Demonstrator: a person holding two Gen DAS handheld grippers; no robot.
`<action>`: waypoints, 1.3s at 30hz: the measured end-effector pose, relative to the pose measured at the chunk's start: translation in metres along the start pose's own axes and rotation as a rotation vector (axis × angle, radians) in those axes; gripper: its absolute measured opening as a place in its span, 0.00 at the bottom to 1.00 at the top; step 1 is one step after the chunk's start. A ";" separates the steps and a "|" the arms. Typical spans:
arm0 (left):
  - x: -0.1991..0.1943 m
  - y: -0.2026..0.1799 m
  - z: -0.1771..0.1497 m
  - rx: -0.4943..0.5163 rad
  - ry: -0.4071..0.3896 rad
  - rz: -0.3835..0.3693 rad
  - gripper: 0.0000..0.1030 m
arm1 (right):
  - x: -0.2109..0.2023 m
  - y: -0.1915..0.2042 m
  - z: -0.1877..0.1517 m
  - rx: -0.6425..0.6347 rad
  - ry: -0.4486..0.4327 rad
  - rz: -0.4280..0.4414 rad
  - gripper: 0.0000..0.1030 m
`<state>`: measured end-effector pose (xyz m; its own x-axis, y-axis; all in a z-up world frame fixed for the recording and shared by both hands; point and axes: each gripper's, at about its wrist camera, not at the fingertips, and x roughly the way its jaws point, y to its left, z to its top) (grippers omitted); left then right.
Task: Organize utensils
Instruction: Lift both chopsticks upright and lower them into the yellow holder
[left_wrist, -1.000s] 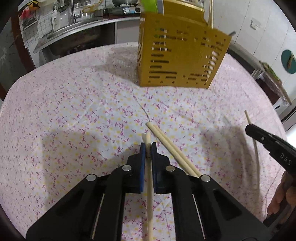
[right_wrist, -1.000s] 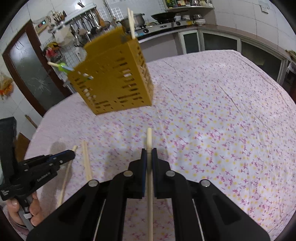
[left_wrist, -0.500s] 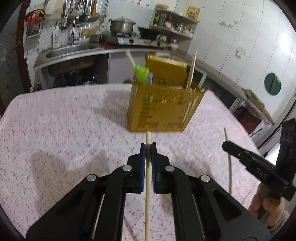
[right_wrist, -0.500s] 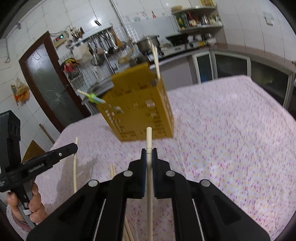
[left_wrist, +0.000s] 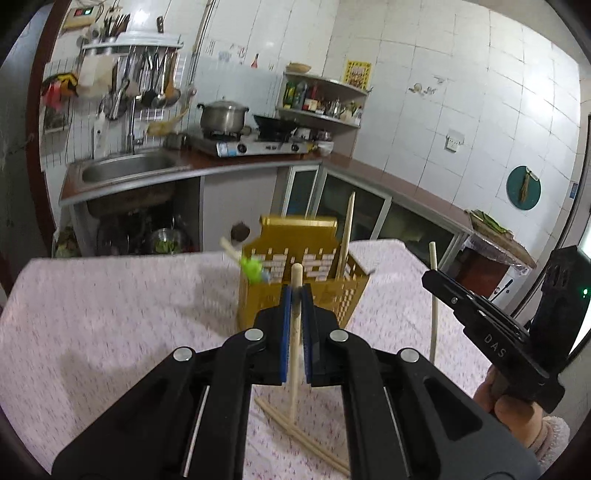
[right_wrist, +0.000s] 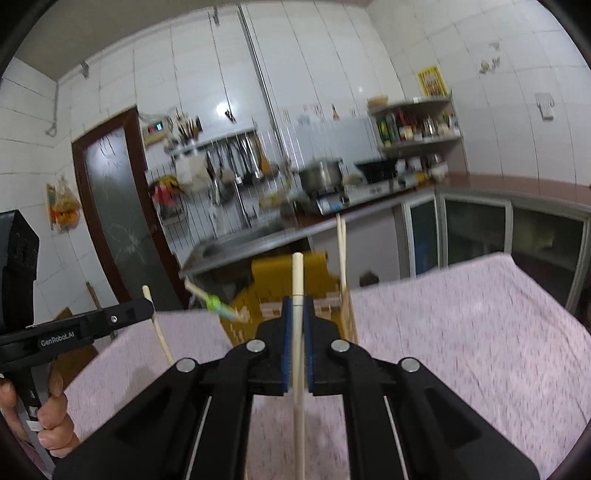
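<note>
Both tools are up off the desk (left_wrist: 110, 314) right now, each one clamped on a single wooden chopstick. The left tool (left_wrist: 294, 295) has its blue pads squeezed on a chopstick (left_wrist: 294, 354) that pokes up past the tips and hangs down below. Same deal with the right tool (right_wrist: 297, 306) and its chopstick (right_wrist: 297, 332) — held upright-ish, pads tight on it.

The yellow slotted utensil holder (left_wrist: 266, 295) stands on the floral cloth straight ahead of both tools, with one chopstick (left_wrist: 346, 236) standing in it and a green-handled utensil (left_wrist: 251, 267) leaning out on the left. Two more chopsticks (left_wrist: 303, 435) lie on the cloth — just below the left tool.
</note>
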<state>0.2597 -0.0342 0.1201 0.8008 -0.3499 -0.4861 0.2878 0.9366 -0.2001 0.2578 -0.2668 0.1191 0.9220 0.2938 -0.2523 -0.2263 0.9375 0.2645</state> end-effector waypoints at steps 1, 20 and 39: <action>-0.001 0.000 0.006 0.003 -0.009 0.001 0.04 | 0.000 0.002 0.005 -0.018 -0.017 -0.003 0.06; -0.024 -0.028 0.120 0.097 -0.227 0.054 0.04 | 0.044 0.017 0.118 -0.062 -0.224 -0.041 0.06; 0.044 0.004 0.110 0.052 -0.200 0.094 0.00 | 0.091 -0.003 0.092 -0.080 -0.164 -0.092 0.06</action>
<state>0.3543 -0.0433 0.1914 0.9122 -0.2547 -0.3209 0.2295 0.9665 -0.1149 0.3710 -0.2597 0.1810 0.9773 0.1775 -0.1157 -0.1564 0.9727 0.1712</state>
